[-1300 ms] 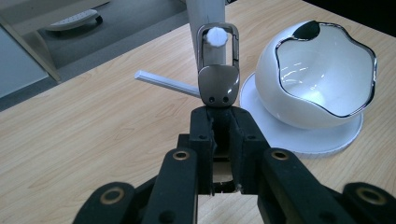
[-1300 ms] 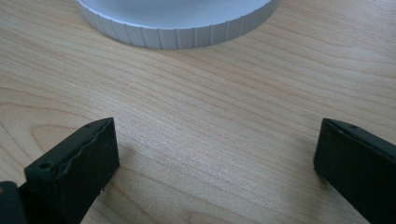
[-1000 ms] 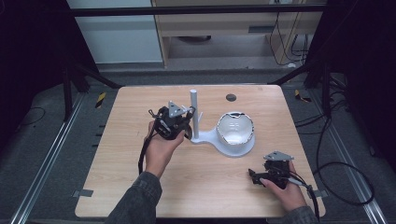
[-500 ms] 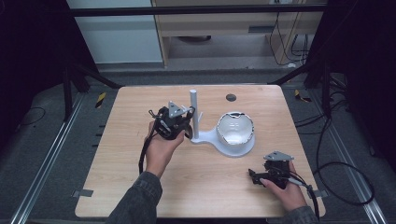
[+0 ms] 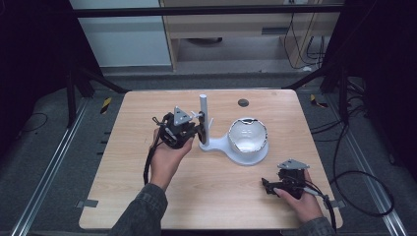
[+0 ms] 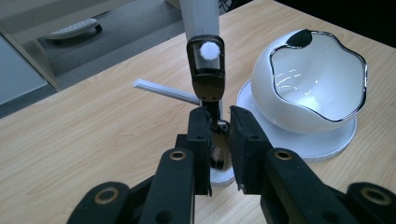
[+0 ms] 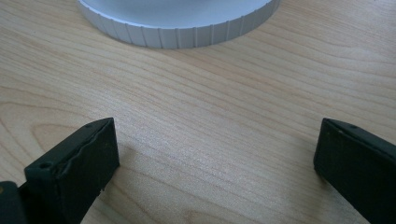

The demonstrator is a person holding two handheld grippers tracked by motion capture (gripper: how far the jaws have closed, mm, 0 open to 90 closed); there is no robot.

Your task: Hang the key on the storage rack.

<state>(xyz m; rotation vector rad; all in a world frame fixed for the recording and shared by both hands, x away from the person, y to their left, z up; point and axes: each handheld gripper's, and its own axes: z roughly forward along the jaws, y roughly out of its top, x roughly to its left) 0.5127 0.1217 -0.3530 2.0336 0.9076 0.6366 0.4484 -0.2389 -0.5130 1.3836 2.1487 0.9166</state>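
Left gripper (image 6: 218, 140) jaws nearly together, clamped on the dark clip (image 6: 206, 74) at the white post (image 5: 203, 118); clip's long axis runs upright, straight ahead of the jaws. Right gripper (image 5: 275, 186) jaws wide apart, holding nothing, resting on table (image 5: 128, 196) near the stand's base. One clip, one post, one bowl (image 5: 248, 135), left hand nearer

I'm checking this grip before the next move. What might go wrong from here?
1. The left gripper pinches only a thin dark lever on the white post; a hard pull may slip off or tip the stand.
2. The bowl sits close beside the jaws; a sideways swing might knock it.
3. The right gripper rests open and apart from the stand, so nothing steadies the base.
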